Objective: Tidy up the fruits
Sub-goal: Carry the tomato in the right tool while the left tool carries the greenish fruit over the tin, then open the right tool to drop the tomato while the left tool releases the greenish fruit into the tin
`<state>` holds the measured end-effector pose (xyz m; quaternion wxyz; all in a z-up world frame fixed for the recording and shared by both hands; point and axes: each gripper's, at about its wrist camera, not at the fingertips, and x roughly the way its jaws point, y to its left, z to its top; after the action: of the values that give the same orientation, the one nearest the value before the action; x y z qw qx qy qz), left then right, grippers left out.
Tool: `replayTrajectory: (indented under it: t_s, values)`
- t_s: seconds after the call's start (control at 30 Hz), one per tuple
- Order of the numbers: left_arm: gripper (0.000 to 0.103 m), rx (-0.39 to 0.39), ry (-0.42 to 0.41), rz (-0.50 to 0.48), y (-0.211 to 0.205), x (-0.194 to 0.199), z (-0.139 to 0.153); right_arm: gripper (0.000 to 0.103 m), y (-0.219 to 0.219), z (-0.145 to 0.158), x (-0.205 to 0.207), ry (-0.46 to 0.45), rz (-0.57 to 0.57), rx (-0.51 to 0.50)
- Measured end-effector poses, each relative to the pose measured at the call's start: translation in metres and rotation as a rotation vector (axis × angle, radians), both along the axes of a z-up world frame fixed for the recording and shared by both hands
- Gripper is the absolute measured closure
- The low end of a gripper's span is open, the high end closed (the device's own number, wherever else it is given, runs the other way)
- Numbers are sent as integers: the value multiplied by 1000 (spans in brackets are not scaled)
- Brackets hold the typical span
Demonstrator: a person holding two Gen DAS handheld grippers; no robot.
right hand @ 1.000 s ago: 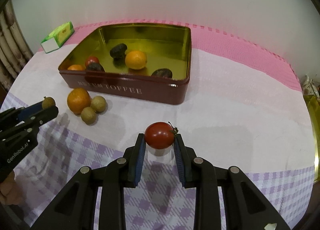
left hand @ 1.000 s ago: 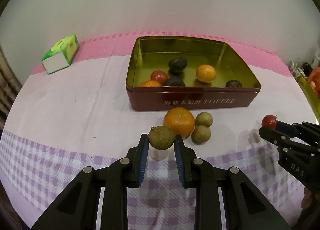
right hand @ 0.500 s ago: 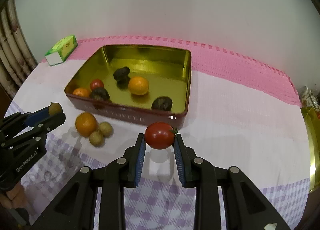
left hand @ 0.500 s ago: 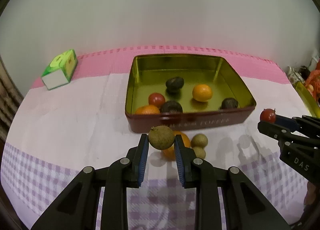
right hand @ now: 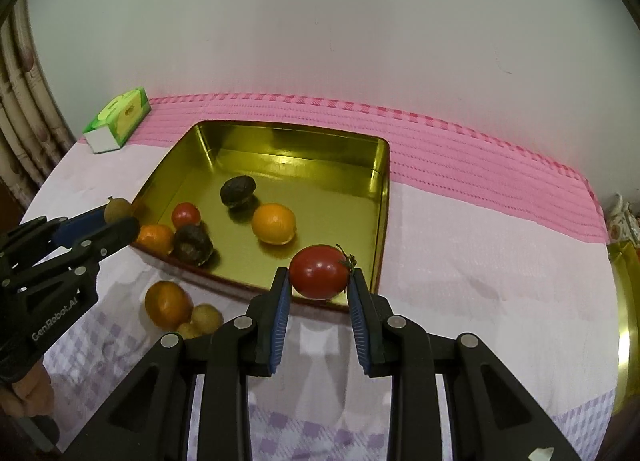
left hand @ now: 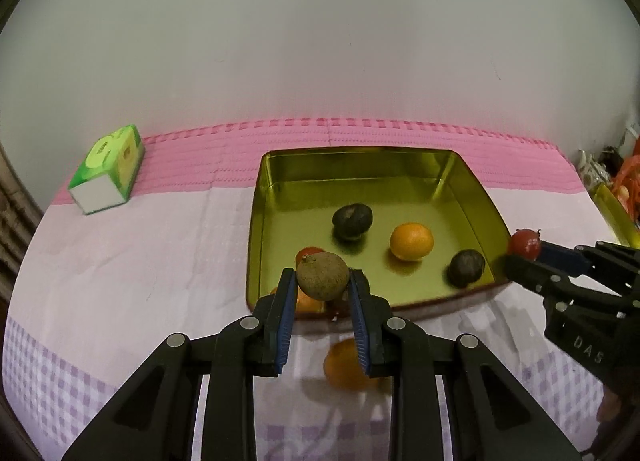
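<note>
Fruits are split between a gold-lined tin (left hand: 472, 197), the tablecloth (right hand: 480, 245) and the two grippers. A brown longan (left hand: 322, 275) is clamped between the blue pads of the left gripper (left hand: 322, 285), held above the tin's near-left corner. A red cherry tomato (right hand: 319, 271) is pinched by the right gripper (right hand: 319, 281), raised over the tin's near-right edge. Both sets of jaws are closed only as far as the fruit allows.

Inside the tin are seen two dark, wrinkled fruits (right hand: 238, 191) (right hand: 192, 244), an orange (right hand: 274, 223), a small tomato (right hand: 186, 215) and another orange (right hand: 155, 239) at the near-left corner. On the checked cloth just in front of the tin lie a mandarin (right hand: 167, 304) and two longans (right hand: 206, 317), touching one another. A green tissue box (left hand: 108, 169) is set near the pink border, well apart from the tin.
</note>
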<state>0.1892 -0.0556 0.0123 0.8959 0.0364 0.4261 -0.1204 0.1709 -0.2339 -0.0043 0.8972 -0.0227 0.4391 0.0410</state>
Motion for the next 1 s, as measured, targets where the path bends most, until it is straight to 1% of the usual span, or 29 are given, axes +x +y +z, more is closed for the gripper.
replayTrajectory:
  t_s: [0.23, 0.43, 0.67, 0.77, 0.83, 1.0]
  values:
    - [76, 0, 53, 7, -3, 28, -18, 77, 2, -13, 24, 30, -1, -1]
    - [76, 16, 69, -3, -4, 39, -30, 77, 2, -27, 40, 61, -8, 1]
    - [76, 12, 94, 3, -4, 43, -43, 77, 4, -39, 47, 87, -5, -11]
    - [76, 13, 84, -3, -4, 43, -43, 75, 3, -43, 47, 99, -9, -12]
    - [76, 18, 81, -7, -5, 42, -42, 75, 5, -43, 47, 94, -8, -26]
    - [75, 20, 79, -1, -4, 41, -43, 73, 5, -43, 48, 95, -12, -20]
